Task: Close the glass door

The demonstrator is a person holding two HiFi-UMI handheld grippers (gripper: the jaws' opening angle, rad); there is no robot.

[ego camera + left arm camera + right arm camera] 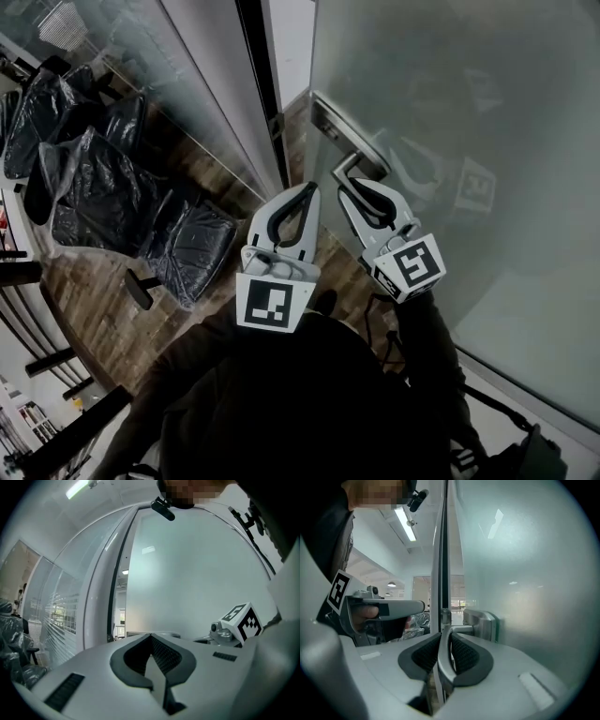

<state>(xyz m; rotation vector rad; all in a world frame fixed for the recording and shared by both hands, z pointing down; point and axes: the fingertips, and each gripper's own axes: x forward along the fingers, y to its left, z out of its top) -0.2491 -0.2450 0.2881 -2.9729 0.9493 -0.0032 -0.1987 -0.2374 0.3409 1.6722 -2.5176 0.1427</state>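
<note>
Dark jacket (pixel 309 394) fills 6 o'clock. Left gripper (pixel 307 191) has jaws together, empty, alongside. Right gripper (pixel 359 186) is clamped on lever handle (pixel 348 165) of glass door (pixel 469 112), up at 1 o'clock. Door looks nearly home. Slim gap shows toward frame (pixel 258 75) at 12 o'clock. Judged left to do: final push, then release.

My head view dim, gripper views bright under a ceiling tube light (pixel 407 524), soft glare on frosted glass (pixel 525 573), fisheye-warped dark corners.
</note>
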